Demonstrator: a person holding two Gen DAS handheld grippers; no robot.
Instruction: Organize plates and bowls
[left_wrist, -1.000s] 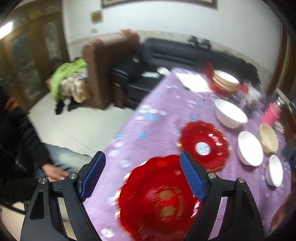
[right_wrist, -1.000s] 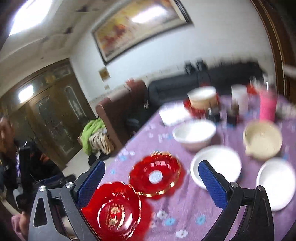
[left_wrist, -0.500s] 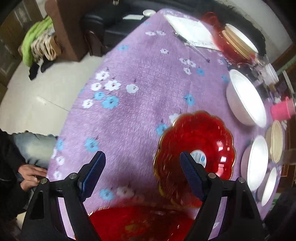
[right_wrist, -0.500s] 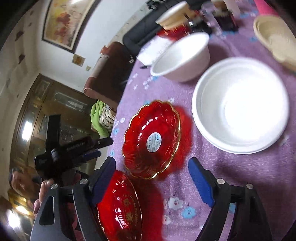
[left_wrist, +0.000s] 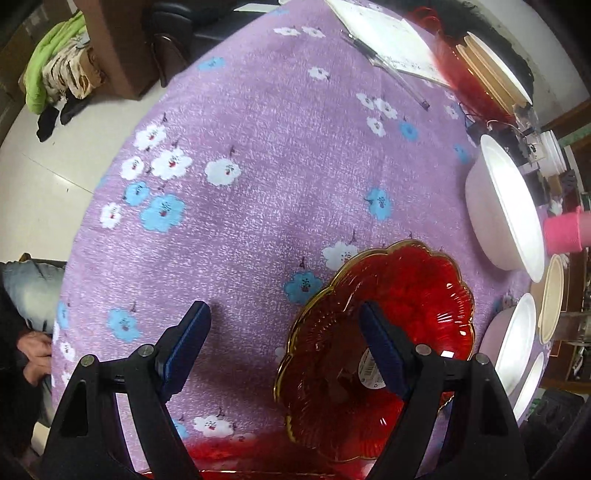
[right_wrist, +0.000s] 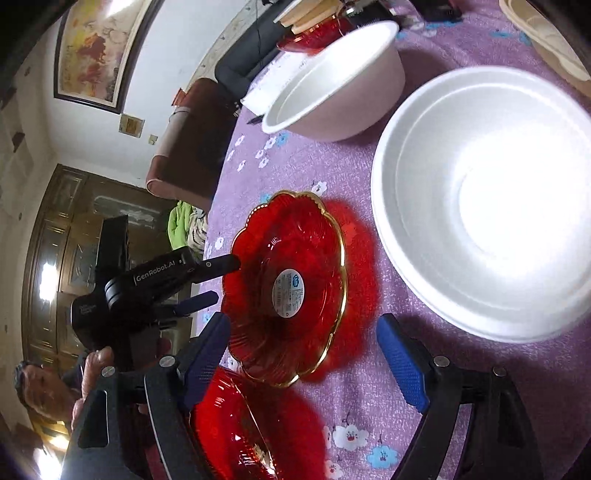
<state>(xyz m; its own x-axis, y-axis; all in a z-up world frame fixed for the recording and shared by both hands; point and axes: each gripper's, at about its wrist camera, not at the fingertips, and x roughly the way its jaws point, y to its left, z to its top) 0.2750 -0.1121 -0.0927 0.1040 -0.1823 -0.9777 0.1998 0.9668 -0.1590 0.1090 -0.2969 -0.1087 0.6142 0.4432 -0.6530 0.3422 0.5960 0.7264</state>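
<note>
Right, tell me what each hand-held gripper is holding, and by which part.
Nothing is held. The left hand-held gripper is open over the edge of the red plate with the sticker. The right hand-held gripper is open above the same plate, clamping nothing.

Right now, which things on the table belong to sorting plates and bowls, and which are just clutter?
Job:
red plate
second red plate
deep white bowl
wide white bowl
beige bowl

Clutter:
pen
paper
pink cup
</note>
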